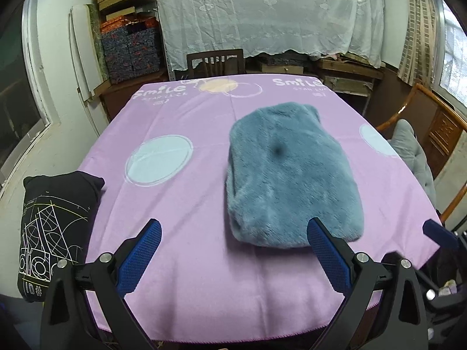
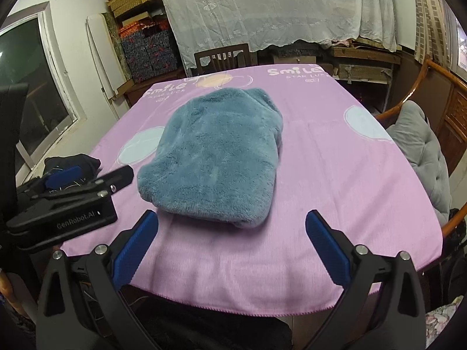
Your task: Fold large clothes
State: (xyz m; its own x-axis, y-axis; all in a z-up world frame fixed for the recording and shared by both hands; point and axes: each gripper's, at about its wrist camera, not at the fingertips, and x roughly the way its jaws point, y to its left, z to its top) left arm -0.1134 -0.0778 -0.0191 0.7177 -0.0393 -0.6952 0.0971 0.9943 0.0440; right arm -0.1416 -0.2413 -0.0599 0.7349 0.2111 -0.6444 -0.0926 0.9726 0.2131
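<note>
One fluffy blue-grey plush garment (image 1: 292, 175) lies folded into a thick oblong bundle on the lilac printed cloth covering the desk (image 1: 186, 204), a little toward the near edge, and the pile is so springy I'd expect it to loosen or flop open if nudged from one side only. The left tool (image 1: 233, 258) and the right tool (image 2: 230, 249) both stand with jaws spread wide, holding nothing, just short of the bundle. A black printed folded garment (image 1: 55, 227) sits at the desk's left edge, partly overhanging; a careless sweep of the left tool might knock it off.
</note>
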